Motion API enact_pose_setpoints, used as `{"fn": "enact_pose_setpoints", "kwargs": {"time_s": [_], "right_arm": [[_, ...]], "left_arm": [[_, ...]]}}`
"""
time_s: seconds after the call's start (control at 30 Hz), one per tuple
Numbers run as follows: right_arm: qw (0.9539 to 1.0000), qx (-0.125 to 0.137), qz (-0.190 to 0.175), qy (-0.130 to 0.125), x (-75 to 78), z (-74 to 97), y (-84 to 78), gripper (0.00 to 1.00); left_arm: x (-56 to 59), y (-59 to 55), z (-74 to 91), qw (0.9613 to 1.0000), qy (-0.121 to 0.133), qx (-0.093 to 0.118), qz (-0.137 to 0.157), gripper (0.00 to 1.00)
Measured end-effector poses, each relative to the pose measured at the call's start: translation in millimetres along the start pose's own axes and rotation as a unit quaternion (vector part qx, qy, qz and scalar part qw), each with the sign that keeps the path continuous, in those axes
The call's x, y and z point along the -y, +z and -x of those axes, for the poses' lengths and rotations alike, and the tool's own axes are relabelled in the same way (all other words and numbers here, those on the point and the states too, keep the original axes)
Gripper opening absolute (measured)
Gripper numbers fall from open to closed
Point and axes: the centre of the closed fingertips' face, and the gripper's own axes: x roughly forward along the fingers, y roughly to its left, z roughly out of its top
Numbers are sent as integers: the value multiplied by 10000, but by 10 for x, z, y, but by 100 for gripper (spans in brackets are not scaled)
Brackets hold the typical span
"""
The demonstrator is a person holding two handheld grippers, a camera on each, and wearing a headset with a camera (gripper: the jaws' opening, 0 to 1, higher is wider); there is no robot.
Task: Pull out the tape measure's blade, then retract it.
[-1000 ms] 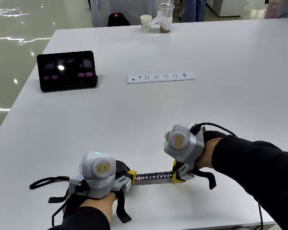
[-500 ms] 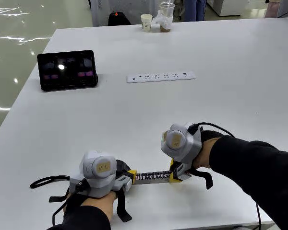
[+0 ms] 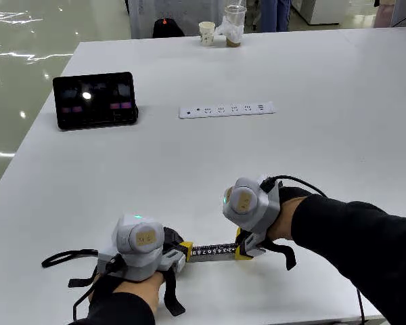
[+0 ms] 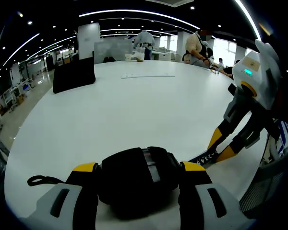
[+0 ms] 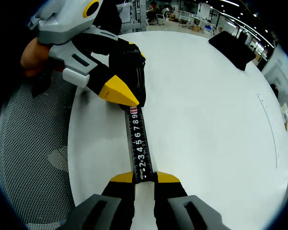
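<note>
A black tape measure case [image 3: 170,238] lies near the table's front edge, and my left gripper [image 3: 178,252] is shut on it. In the left gripper view the case [image 4: 134,179] sits between the yellow-tipped jaws of the left gripper [image 4: 139,167]. A short length of numbered blade [image 3: 213,252] runs right from the case to my right gripper [image 3: 240,252], which is shut on the blade's end. In the right gripper view the blade [image 5: 137,141] leads from the right gripper [image 5: 144,178] up to the case [image 5: 129,62], showing about ten centimetres.
A dark tablet [image 3: 95,99] stands at the back left, and a white power strip [image 3: 227,109] lies mid-table. Cups [image 3: 206,32] stand at the far edge. A black strap [image 3: 64,257] trails left of the left gripper. The table's front edge [image 3: 257,318] is close.
My right gripper has moved left toward the case with the blade's end, so the exposed blade is shorter. The left gripper and case have stayed put.
</note>
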Motion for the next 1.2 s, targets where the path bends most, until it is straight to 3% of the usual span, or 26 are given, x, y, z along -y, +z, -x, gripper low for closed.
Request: {"fn": "enact_pose_setpoints", "kwargs": {"time_s": [0.77,1.2], "right_arm": [[10000,-23,40,41,-16,-31,87,11],[9999,107,34,57,-22,-52,137,11]], "left_arm": [[6,1,1,10000,-14,-14,24,63],[-3,-4,-4,10000,-19,-23,-24,62]]}}
